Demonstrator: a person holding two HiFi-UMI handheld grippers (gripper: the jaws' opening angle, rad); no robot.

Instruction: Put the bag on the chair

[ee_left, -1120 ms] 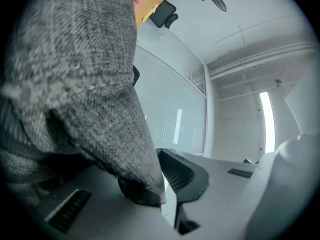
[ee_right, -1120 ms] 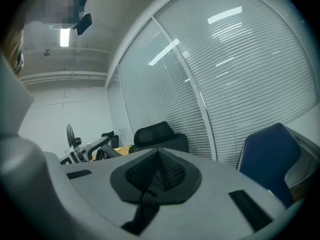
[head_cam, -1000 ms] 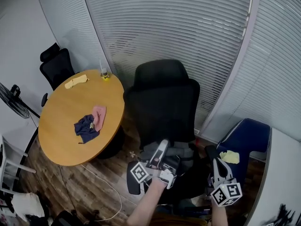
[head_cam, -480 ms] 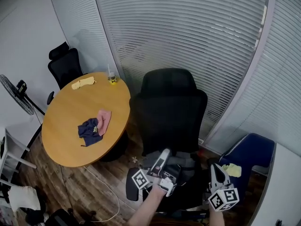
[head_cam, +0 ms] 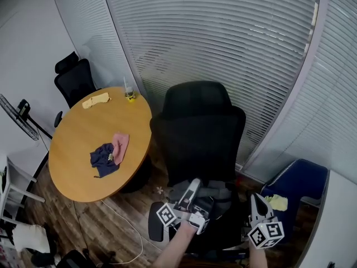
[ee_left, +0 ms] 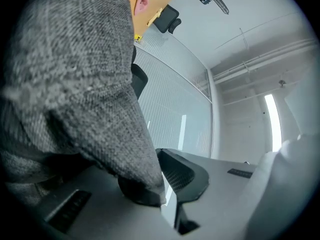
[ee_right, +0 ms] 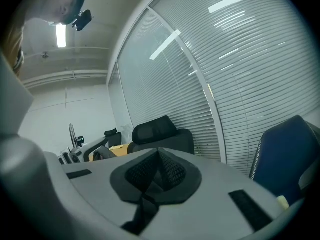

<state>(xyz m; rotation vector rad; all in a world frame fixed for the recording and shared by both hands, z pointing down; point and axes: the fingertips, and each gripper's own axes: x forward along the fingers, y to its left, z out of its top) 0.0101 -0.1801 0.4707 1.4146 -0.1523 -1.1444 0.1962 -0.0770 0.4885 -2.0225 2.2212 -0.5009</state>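
Note:
A black office chair point(head_cam: 198, 133) stands in the middle of the head view, its back toward the blinds. My left gripper point(head_cam: 191, 193) is low in front of it, shut on a grey fabric bag point(head_cam: 216, 195) that hangs over the seat. I cannot tell whether the bag touches the seat. In the left gripper view the grey bag point(ee_left: 75, 84) fills the left side and is pinched between the jaws of the left gripper point(ee_left: 161, 186). My right gripper point(head_cam: 259, 208) is to the right of the chair. The right gripper point(ee_right: 157, 173) has its jaws together and holds nothing.
A round wooden table point(head_cam: 78, 149) at the left carries a dark blue cloth point(head_cam: 103, 156), a pink cloth point(head_cam: 119, 146), a yellow cloth point(head_cam: 96, 100) and a cup point(head_cam: 129, 94). A second black chair point(head_cam: 72, 80) stands behind it. A blue chair point(head_cam: 295, 186) is at the right.
The head view has shifted slightly. Both grippers stay in front of the chair, and the left one still holds the bag.

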